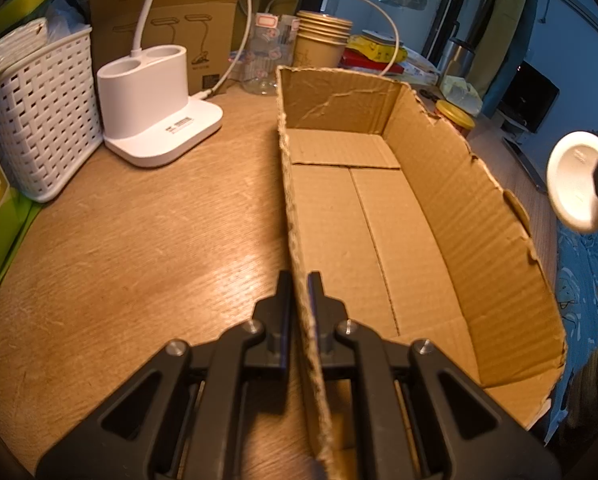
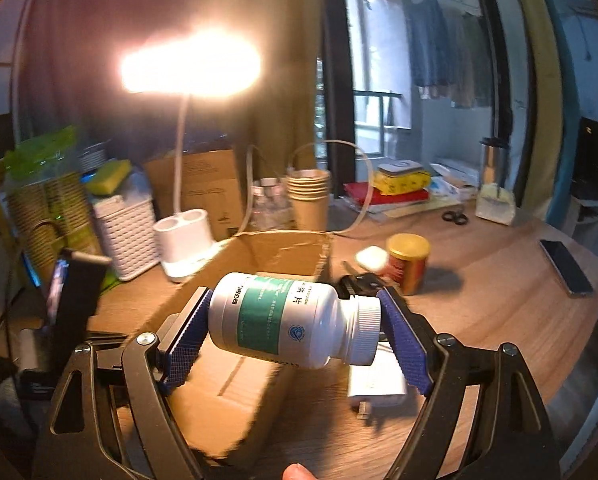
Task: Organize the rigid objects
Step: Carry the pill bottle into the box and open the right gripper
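Cluttered wooden desk [image 2: 499,300] under a lit lamp, cardboard box [image 1: 379,216] open on top. Left gripper [image 1: 300,280] clenched on the box's near wall, pinning it. Right gripper [image 2: 295,320] grasping white pill bottle [image 2: 291,320] end to end, long axis sideways across its jaws, held above the desk; box opening lies ahead and below-left of it

This is looking like a lived-in home room: clothes [image 2: 447,46] are hanging by the balcony window, a lit desk lamp [image 2: 191,60] is glowing over a cluttered wooden desk [image 2: 499,272], and paper cups [image 2: 309,196], a white basket [image 1: 43,120] and books [image 2: 391,192] are crowding its far edge.
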`<state>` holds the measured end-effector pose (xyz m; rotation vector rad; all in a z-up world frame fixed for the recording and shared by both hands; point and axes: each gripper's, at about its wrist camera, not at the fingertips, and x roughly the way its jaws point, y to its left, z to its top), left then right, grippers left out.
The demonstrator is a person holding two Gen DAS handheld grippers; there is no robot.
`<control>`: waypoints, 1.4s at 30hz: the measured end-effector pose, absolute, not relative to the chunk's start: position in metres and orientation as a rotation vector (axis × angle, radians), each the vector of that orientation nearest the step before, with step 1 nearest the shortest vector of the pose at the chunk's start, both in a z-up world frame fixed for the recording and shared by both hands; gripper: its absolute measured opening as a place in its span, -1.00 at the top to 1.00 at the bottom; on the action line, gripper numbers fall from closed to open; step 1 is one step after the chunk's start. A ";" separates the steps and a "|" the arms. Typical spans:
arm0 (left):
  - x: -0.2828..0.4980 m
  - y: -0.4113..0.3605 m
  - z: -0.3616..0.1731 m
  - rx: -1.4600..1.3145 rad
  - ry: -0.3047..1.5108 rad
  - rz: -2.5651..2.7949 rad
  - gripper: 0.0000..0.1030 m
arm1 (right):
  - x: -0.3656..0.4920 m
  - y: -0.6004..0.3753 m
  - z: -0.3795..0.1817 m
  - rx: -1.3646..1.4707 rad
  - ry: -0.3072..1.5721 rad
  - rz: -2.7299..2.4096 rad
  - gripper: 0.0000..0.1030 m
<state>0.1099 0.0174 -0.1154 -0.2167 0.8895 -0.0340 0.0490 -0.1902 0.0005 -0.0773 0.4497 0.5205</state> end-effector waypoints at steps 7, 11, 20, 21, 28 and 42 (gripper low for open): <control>0.110 0.017 -0.115 -0.217 0.890 -0.034 0.85 | 0.038 -0.166 -0.006 -0.118 0.479 0.600 -0.65; 0.110 0.017 -0.115 -0.219 0.890 -0.035 0.85 | 0.036 -0.156 -0.014 -0.142 0.517 0.648 -0.65; 0.110 0.019 -0.117 -0.225 0.893 -0.034 0.81 | 0.043 -0.147 -0.028 -0.138 0.624 0.687 -0.65; 0.110 0.019 -0.117 -0.227 0.893 -0.034 0.81 | 0.043 -0.148 -0.029 -0.129 0.639 0.696 -0.65; 0.109 0.019 -0.117 -0.226 0.893 -0.034 0.81 | 0.044 -0.147 -0.030 -0.127 0.662 0.717 -0.65; 0.108 0.019 -0.116 -0.225 0.892 -0.034 0.80 | 0.043 -0.148 -0.028 -0.162 0.632 0.727 -0.66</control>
